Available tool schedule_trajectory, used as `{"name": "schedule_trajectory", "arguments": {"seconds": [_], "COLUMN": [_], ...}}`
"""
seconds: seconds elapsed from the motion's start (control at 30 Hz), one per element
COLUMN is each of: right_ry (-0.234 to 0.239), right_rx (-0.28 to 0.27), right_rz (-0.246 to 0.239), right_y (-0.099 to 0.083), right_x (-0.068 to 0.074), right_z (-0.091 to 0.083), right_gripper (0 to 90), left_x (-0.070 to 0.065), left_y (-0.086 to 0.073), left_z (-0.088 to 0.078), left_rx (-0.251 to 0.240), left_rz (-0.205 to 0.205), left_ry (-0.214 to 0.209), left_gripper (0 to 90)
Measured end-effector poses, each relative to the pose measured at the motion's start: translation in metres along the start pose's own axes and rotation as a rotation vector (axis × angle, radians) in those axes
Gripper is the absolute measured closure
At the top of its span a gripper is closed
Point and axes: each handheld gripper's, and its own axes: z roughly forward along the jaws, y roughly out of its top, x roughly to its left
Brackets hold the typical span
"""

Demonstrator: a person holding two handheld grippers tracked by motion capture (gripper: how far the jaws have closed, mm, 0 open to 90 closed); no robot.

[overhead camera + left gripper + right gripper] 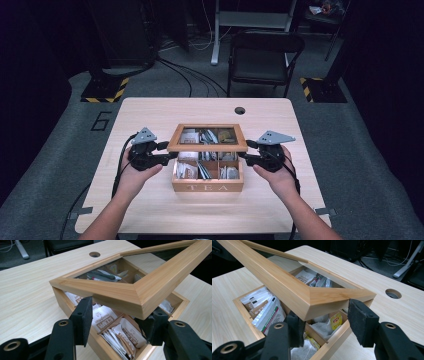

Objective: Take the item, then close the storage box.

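Note:
A wooden tea box (207, 188) marked TEA stands mid-table with several compartments of tea bags (106, 319). Its glass-paned lid (207, 147) is hinged at the back and tilted up, partly open. My left gripper (166, 152) holds the lid's front left corner (140, 302), which lies between its pads (82, 315). My right gripper (248, 152) holds the front right corner (312, 301) in the same way, one pad (362, 322) against the side rail. More tea bags (268, 312) lie under the raised lid.
The light wooden table (150, 115) has a round cable hole (240, 110) near its far edge. A black chair (262, 55) stands beyond the table, with cables on the floor. Bare tabletop lies to the left, right and front of the box.

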Motion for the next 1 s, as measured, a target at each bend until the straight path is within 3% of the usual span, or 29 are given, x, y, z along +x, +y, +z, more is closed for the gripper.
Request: {"name": "schedule_trajectory", "arguments": {"seconds": [0.53,0.67,1.0], "right_ry": [0.033,0.035,0.047], "right_rx": [0.033,0.029,0.029], "right_rz": [0.029,0.023,0.061], "right_y": [-0.011,-0.013,-0.029], "right_x": [0.003,0.005,0.010], "right_z": [-0.002,-0.003,-0.003], "right_gripper": [50.0,49.9,50.0], "left_x": [-0.005,-0.006,-0.009], "left_y": [-0.016,-0.018,-0.030], "left_z": [-0.003,-0.003,-0.003], "left_rx": [-0.013,-0.002,0.018], "left_rz": [-0.018,-0.018,-0.009], "left_ry": [-0.025,-0.028,-0.039], "left_gripper": [48.2,48.0,48.0]}}
